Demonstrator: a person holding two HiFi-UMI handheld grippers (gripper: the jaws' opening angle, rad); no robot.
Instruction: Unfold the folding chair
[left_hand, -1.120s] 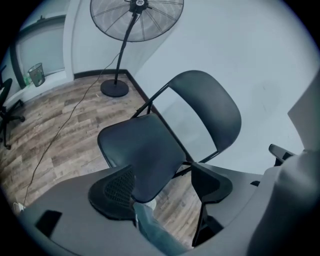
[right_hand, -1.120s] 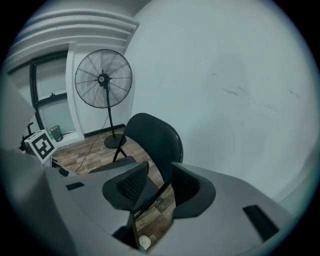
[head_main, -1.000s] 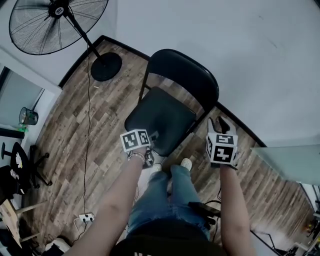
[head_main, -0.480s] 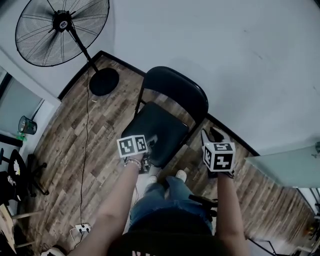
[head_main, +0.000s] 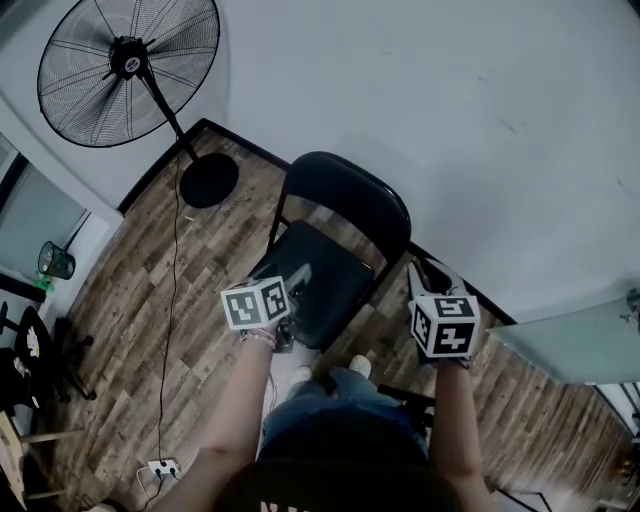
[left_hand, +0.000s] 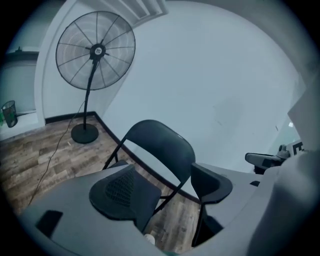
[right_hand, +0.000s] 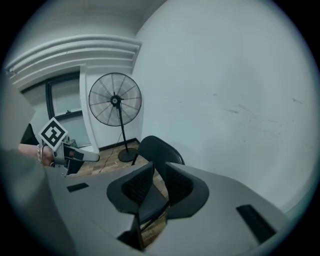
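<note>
Left gripper (left_hand: 165, 186) jaws well apart, empty; right gripper (right_hand: 159, 182) just been closing, nearly together, nothing btwn. Folding chair (head_main: 325, 275) stands open ahead, by wall (head_main: 450, 120). Frame prob. metal: stiff, fairly heavy; grab backrest (head_main: 350, 195) or seat rim.

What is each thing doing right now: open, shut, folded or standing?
folding chair: unfolded, standing, seat down.
left gripper: open, nothing between its jaws.
right gripper: almost closed, jaws just been closing, nothing between them.
fan: upright; spinning or not, cannot tell.
</note>
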